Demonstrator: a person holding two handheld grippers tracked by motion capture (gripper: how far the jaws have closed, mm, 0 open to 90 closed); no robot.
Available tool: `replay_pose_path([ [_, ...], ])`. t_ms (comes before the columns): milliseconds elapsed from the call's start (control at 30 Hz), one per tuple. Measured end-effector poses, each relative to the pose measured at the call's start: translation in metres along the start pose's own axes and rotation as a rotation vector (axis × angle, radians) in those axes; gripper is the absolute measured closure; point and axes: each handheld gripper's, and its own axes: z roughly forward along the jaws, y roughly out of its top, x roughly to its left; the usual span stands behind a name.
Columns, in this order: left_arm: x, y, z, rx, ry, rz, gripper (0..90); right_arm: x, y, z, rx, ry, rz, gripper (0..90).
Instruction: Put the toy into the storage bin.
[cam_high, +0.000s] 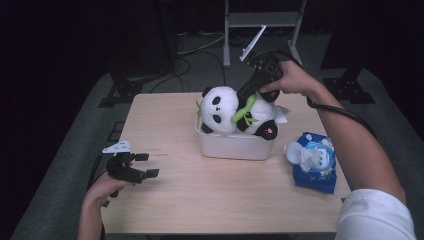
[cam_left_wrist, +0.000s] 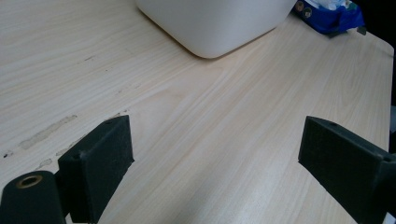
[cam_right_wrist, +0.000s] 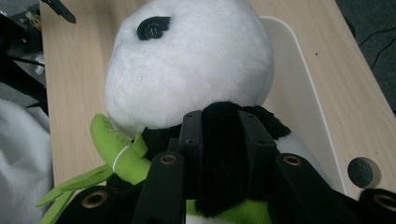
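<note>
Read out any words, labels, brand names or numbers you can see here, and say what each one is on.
No text can be read.
Blue pack: it carries a printed pattern, too small and blurred to make out any words.
Panda: no lettering; a pink patch on its foot is too blurred to read.
White bin: plain, no label.
Table: bare wood with scuff marks, no writing.

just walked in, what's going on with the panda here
A person works two tongs at a table. The right tongs are shut on the black arm of a plush panda, which sits partly in a white bin. The left tongs rest open near the table's left edge, holding nothing. A blue toy lies right of the bin.
</note>
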Motion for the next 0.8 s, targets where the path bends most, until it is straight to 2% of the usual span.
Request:
replay_pose_path([
  [100,0.000,0.000,0.000,0.002,0.001,0.001,8.8,-0.007,-0.003,0.010,0.018,0.009,0.015,72.9],
  [167,0.000,0.000,-0.001,-0.001,0.002,-0.001,8.7,-0.010,-0.006,0.011,0.007,0.009,0.024,72.9],
  [433,-0.001,-0.001,0.001,0.006,0.001,-0.001,8.8,-0.012,-0.011,0.021,0.023,0.022,0.034,72.9],
  [633,0.000,-0.001,-0.002,-0.003,0.005,-0.003,8.7,-0.009,-0.012,0.029,0.037,0.043,0.026,72.8],
  [800,-0.001,-0.001,-0.003,-0.007,0.003,-0.003,8.7,-0.002,-0.012,0.038,0.046,0.067,0.017,72.8],
])
